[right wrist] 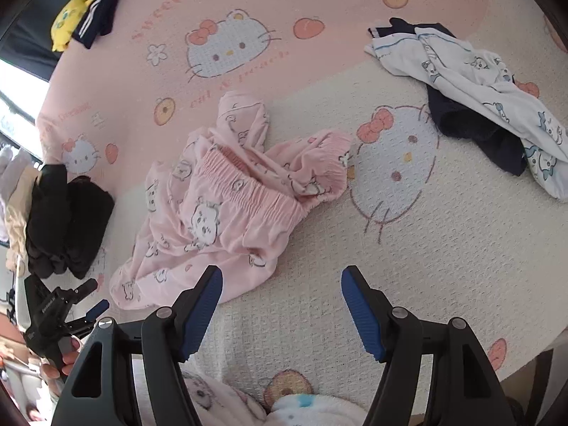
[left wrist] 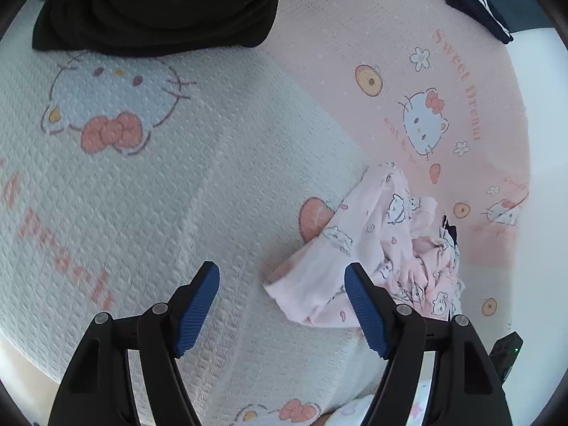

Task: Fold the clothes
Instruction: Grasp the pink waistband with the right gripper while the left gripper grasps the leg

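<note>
1. On the far left of the right wrist view: folded black garment [right wrist: 67, 223] stacked at the bed's edge, beige fabric [right wrist: 16, 213] just behind it.
2. Below that stack: left gripper [right wrist: 90, 300] seen from the side, a hand [right wrist: 65, 356] on its handle. Jaws apart, nothing between them.
3. Top left, same view: navy piece with white stripes [right wrist: 97, 10] beside a yellow item [right wrist: 67, 19], well apart from everything else.
4. Centre: pink pyjama pants [right wrist: 220, 206] lie crumpled on the blanket [right wrist: 408, 266], elastic waistband up, one leg running toward the pink half of the blanket, the other trailing toward the lower left.
5. Right gripper [right wrist: 282, 300]: jaws wide apart, empty. Left blue pad sits just over the hem of the pants, no clamp on the cloth; right pad is over bare blanket.
6. Upper right: white printed garment [right wrist: 497, 81] tangled over a dark navy one [right wrist: 472, 131], well apart from the pants.
7. Left wrist view: same pants [left wrist: 383, 248] appear right of centre, near the right pad. Both pads are spread wide over white blanket, holding nothing.
8. Top of that view: big black garment [left wrist: 159, 7]; the navy striped piece [left wrist: 475, 0] at top right.
</note>
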The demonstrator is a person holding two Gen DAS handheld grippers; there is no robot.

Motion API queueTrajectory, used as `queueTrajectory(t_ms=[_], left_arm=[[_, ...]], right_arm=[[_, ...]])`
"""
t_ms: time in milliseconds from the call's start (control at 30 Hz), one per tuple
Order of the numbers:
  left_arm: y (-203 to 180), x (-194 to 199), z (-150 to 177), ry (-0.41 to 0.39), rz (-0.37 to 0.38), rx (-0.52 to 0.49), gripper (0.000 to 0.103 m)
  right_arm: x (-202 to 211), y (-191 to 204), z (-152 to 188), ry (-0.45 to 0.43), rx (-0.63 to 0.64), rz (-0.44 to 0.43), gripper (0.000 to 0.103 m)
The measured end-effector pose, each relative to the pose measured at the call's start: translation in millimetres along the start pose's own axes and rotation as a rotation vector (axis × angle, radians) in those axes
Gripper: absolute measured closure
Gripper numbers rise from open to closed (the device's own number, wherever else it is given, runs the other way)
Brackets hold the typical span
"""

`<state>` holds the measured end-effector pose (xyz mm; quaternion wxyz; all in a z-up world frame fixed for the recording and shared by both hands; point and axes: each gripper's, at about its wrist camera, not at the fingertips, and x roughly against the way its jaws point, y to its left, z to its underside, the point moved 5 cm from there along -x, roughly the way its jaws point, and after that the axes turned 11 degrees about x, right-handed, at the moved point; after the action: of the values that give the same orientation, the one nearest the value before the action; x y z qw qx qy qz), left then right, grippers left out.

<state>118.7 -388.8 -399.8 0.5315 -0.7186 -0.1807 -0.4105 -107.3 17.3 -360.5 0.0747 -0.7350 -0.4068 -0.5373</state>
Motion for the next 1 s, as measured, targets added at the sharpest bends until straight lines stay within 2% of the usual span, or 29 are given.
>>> queueTrajectory(t_ms=[167, 300, 467, 667, 800, 1000], left_arm=[[-10, -4, -9, 0.009, -0.006, -0.020, 0.032], [-26, -12, -12, 0.040, -0.019, -0.088, 0.032], [-52, -27, -15, 0.068, -0.061, -0.189, 0.032], [-85, -48, -18, 0.110, -0.084, -0.280, 0.032], [-108, -58, -23, 0.101, -0.106, -0.344, 0.032], [-138, -81, -27, 0.126, -0.136, -0.444, 0.032]], right_arm=[[5, 5, -13, 0.013, 0.049, 0.042, 0.033], [12, 13, -30, 0.013, 0.062, -0.002, 0.032], [15, 26, -55, -0.001, 0.084, -0.016, 0.029], [-6, 41, -76, 0.046, 0.180, 0.040, 0.029], [-19, 48, -85, 0.062, 0.240, 0.056, 0.029], [-38, 46, -88, 0.081, 0.237, 0.044, 0.029]])
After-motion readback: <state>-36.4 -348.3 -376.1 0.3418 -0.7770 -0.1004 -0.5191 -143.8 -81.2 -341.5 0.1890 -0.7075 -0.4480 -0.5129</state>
